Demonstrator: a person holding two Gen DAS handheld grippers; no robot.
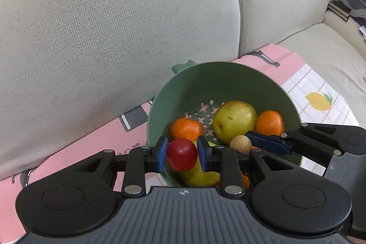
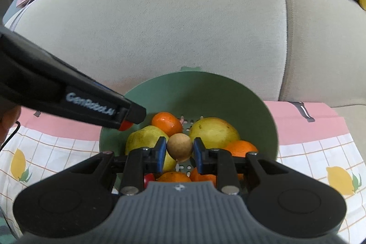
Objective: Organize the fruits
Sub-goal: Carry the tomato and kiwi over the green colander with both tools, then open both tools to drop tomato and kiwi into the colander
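The left hand-held gripper pinches a small round red fruit over the near rim of the green perforated plastic bowl. The right hand-held gripper pinches a small tan round fruit above the bowl's pears and oranges. Likely both are mid-drop; each needs opening next. The bowl sits on a pink lemon-print cloth over a beige sofa.

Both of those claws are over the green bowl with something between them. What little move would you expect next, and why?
Probably a release: opening both so the fruit drops into the green bowl. The left gripper holds a red fruit just above the rim, and the right gripper holds a small tan fruit over the pears and oranges already inside.
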